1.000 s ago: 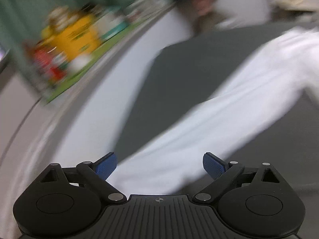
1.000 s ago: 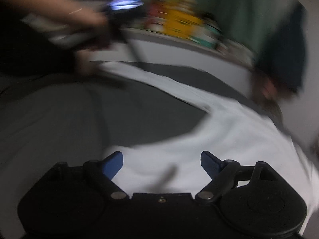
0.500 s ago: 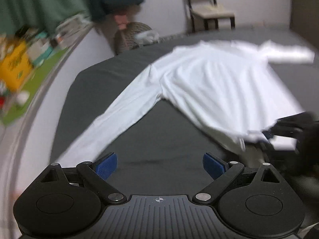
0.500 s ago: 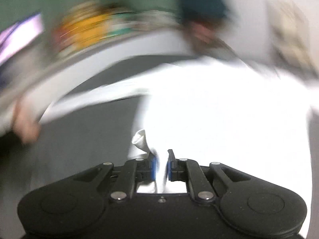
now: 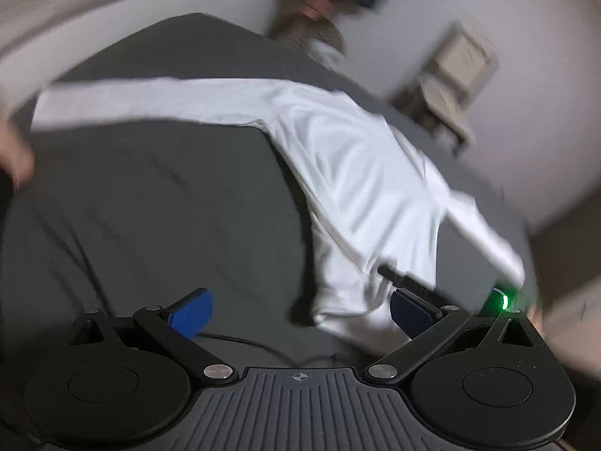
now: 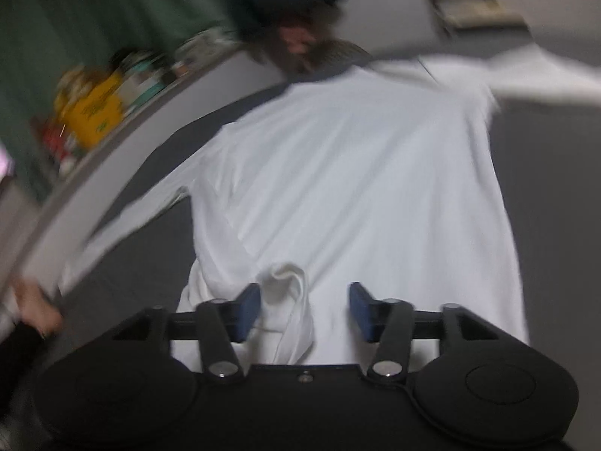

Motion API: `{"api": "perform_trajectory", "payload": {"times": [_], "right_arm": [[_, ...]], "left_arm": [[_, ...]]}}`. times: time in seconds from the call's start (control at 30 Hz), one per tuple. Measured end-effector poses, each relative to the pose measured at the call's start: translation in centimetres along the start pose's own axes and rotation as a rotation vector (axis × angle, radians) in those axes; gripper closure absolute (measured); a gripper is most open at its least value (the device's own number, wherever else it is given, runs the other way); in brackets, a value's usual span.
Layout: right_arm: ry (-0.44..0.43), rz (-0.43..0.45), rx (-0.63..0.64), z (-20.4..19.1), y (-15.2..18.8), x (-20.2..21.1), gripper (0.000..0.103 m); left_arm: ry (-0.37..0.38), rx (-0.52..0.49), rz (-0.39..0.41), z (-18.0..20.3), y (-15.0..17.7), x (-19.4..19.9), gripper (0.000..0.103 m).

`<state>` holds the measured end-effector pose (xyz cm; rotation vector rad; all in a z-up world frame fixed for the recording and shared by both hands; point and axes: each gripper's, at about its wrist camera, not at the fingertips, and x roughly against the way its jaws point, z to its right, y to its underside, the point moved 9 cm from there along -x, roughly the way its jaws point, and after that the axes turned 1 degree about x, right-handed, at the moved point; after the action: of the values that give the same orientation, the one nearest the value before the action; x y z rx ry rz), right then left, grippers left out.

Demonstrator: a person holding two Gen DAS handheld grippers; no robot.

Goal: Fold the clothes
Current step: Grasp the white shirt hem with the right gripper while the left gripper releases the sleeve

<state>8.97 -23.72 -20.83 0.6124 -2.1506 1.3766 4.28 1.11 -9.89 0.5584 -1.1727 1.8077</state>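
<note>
A white long-sleeved shirt (image 6: 357, 195) lies spread on a dark grey bed (image 5: 150, 206), body flat and both sleeves thrown out to the sides. The near hem is the one untidy part: a small bunch of cloth (image 6: 289, 300) stands up in a ridge there. The right claw (image 6: 304, 310) sits at that hem with its blue pads apart, the bunch between them and just beside the left pad; I cannot tell whether they touch. The left claw (image 5: 296, 314) is also apart and holds nothing. It hovers over bare sheet with the shirt's near corner just beside its right pad.

Risks, as I judge them: the bunch may stay as a lump and spoil the first fold unless it is smoothed out. If the right claw closes now it may take several layers and drag the whole body askew. A thin dark cable (image 5: 244, 340) trails on the sheet near the left claw and could snag it. Both views are smeared by motion, so aim at the hem is uncertain.

The sheet is soft and faintly creased, so it may ruck under a pull. Beyond it runs a pale wall, a shelf with a yellow box (image 6: 97, 109), a green curtain (image 6: 112, 11) and a chair (image 5: 454, 79).
</note>
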Motion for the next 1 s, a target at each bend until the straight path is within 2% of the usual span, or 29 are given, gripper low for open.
{"api": "perform_trajectory", "payload": {"times": [0.13, 0.23, 0.3, 0.37, 0.43, 0.53, 0.6, 0.63, 0.73, 0.8, 0.83, 0.87, 0.9, 1.0], "right_arm": [[0.028, 0.025, 0.241, -2.1, -1.4, 0.1, 0.046], [0.016, -0.027, 0.427, -4.1, -1.3, -0.6, 0.048], [0.014, -0.061, 0.501, -4.8, -0.8, -1.1, 0.063], [0.008, -0.073, 0.489, -4.9, -0.8, -1.4, 0.065], [-0.012, -0.079, 0.435, -4.6, -1.1, -1.5, 0.072], [-0.073, -0.085, 0.295, -3.8, -1.9, -1.2, 0.093], [-0.132, -0.057, 0.205, -3.7, -2.6, -0.4, 0.095], [-0.171, -0.028, 0.165, -4.3, -3.1, 0.3, 0.095], [-0.335, 0.042, 0.044, -7.8, -4.2, 2.6, 0.096], [-0.475, 0.042, 0.016, -12.4, -4.0, 3.6, 0.096], [-0.516, 0.02, 0.019, -14.8, -3.4, 3.2, 0.096], [-0.556, -0.001, 0.021, -17.2, -2.7, 2.8, 0.096], [-0.585, -0.025, 0.025, -19.3, -1.9, 2.3, 0.096], [-0.536, -0.119, 0.066, -21.7, 1.4, -1.3, 0.096]], "left_arm": [[0.105, 0.08, 0.053, 2.2, 0.2, 5.3, 0.001], [0.184, 0.14, 0.092, 3.7, 0.2, 9.3, 0.001], [0.237, 0.18, 0.118, 4.8, 0.3, 12.1, 0.001], [0.289, 0.22, 0.145, 5.8, 0.3, 14.8, 0.001], [0.336, 0.259, 0.173, 6.7, 0.2, 17.6, 0.001], [0.317, 0.295, 0.242, 6.3, -0.9, 22.0, 0.001], [0.283, 0.302, 0.3, 5.4, -1.4, 23.9, 0.001], [0.252, 0.299, 0.326, 4.6, -1.3, 23.9, 0.001], [0.163, 0.296, 0.326, 1.6, -0.4, 20.7, 0.001], [0.16, 0.356, 0.288, -0.8, 0.5, 16.7, 0.001], [0.152, 0.382, 0.273, -2.1, 0.8, 14.8, 0.001], [0.113, 0.389, 0.279, -3.1, 0.3, 13.2, 0.001], [0.074, 0.396, 0.284, -4.2, -0.2, 11.7, 0.001], [-0.042, 0.417, 0.3, -7.3, -1.8, 7.1, 0.001]]}}
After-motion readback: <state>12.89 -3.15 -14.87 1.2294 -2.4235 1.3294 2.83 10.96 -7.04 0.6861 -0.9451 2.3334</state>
